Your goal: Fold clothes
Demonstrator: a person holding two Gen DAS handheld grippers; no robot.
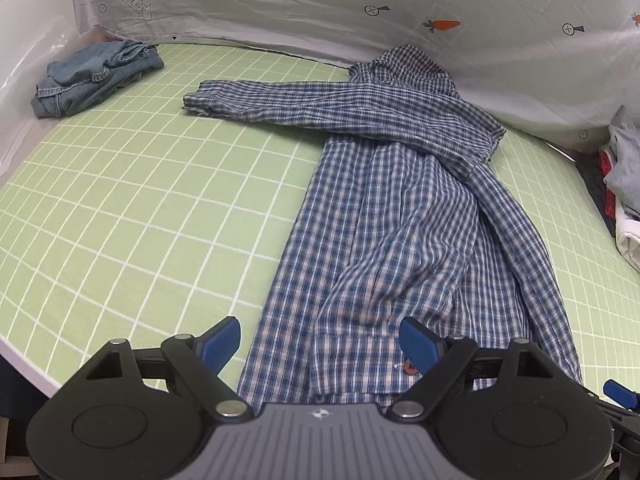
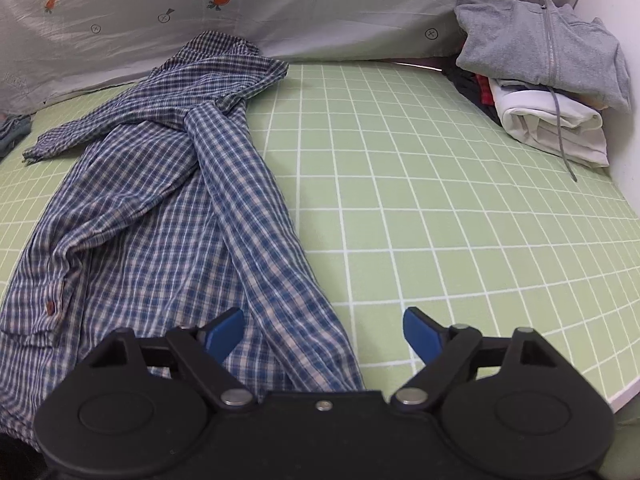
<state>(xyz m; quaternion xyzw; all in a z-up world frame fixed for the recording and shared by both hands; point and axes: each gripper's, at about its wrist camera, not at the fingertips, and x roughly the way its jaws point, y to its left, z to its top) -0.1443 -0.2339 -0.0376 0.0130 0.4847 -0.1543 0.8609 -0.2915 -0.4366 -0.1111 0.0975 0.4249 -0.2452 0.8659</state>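
So you've got the plaid shirt [image 1: 384,216] laid out lengthwise on the green grid mat [image 1: 140,208], collar up by the white sheet [image 1: 320,8] at the back, hem down near you. One sleeve is thrown straight out to the side across the top, and the other runs down along the body toward the hem. It's partly folded at best, and the body is pretty rumpled in the middle.

Your left gripper [image 1: 320,344] hangs over the hem end, jaws wide apart, nothing pinched; the near hem just lies under the gap. Your right gripper [image 2: 323,332] is over the hem's other corner, half above cloth and half above bare mat. It's spread wide too and gripping nothing.

My read: you're lining up for the next grab, not mid-fold. The denim [image 1: 96,76] in the far corner isn't your problem yet, and the folded pile [image 2: 552,92] with the grey hoodie on top looks like the done stack.

For the next move you'd probably want that stuck-out sleeve brought in over the body first, otherwise it'll poke out of the bundle. Either way, get each pair of jaws down on a single edge of fabric, not a bunched layer, and lift both sides evenly so it doesn't skew.
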